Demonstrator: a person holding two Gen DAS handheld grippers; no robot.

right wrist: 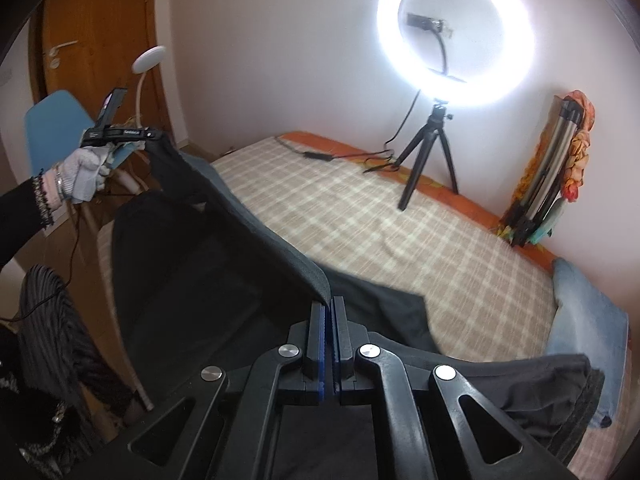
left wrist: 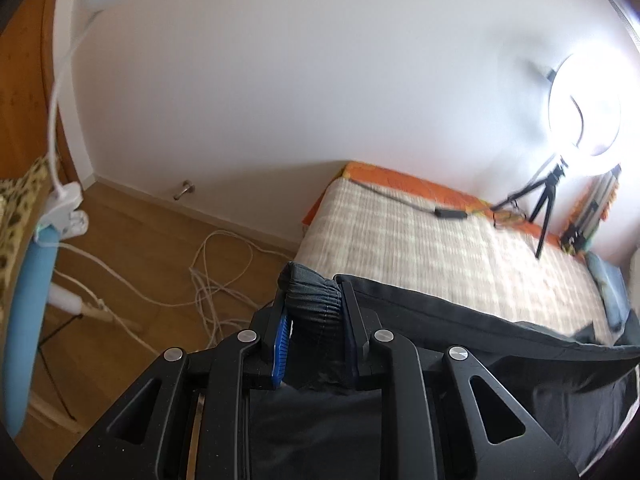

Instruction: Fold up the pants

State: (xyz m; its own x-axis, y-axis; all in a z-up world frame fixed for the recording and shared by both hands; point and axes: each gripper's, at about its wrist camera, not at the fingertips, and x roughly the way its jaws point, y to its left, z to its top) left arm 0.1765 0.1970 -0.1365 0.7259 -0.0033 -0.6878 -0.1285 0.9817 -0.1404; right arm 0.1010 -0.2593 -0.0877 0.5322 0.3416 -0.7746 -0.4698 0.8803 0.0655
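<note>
Both sets of jaws are clamped on the dark pants [right wrist: 208, 280]: the left gripper [left wrist: 314, 304] pinches a bunched, ribbed grey cuff or band of the fabric between its blue pads, and the right gripper [right wrist: 329, 320] has its jaws pressed together on a thin edge of the same cloth. Largest in view is the bed [right wrist: 380, 232] with its beige checked cover, set against a white wall [left wrist: 280, 80]. The pants hang stretched between the two grippers above the near edge of the bed, with more dark cloth trailing onto the cover at the right. A lit ring light [right wrist: 456, 36] stands on a small black tripod [right wrist: 430, 152] at the far side of the bed. A blue chair [right wrist: 56, 128] sits near the wooden door [right wrist: 100, 20]. In the right wrist view, a gloved hand [right wrist: 86, 172] holds the left gripper's handle. White cables [left wrist: 216, 280] lie on the wood floor [left wrist: 140, 240].
</note>
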